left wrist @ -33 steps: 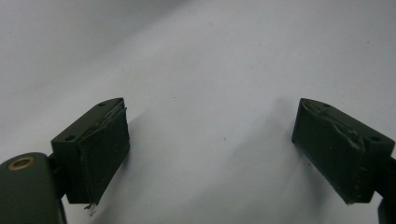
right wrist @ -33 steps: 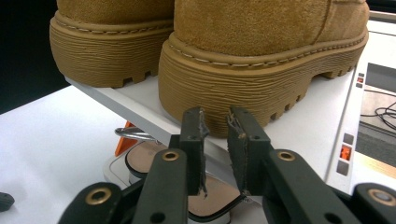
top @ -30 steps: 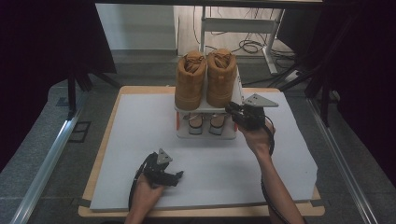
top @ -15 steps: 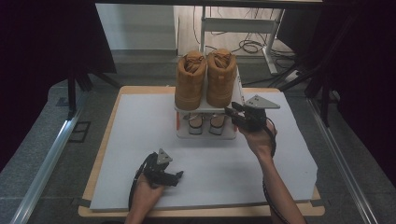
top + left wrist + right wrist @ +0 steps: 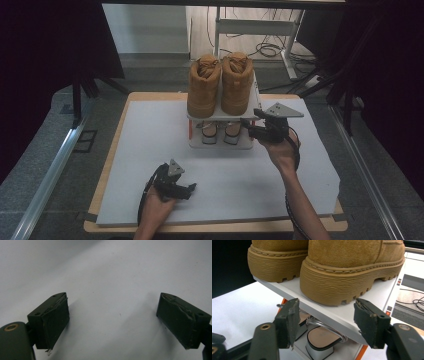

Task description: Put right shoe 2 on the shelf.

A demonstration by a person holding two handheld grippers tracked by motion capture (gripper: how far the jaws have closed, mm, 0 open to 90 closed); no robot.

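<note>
Right gripper (image 5: 325, 322) jaws apart, just been opening, gripping nothing, tan boots (image 5: 352, 267) on shelf (image 5: 332, 312) just ahead, sandals (image 5: 322, 338) below, left gripper (image 5: 112, 322) wide open, empty, well apart.

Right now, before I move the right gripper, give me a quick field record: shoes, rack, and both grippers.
top shelf: pair of tan boots, side by side, heels toward the person
lower shelf: pair of sandals
rack: white, two tiers, at the far middle of the white table
right gripper: at the rack's right front corner, jaws have just been opening, nothing pressed between them
left gripper: low over bare table, jaws wide, empty
</note>
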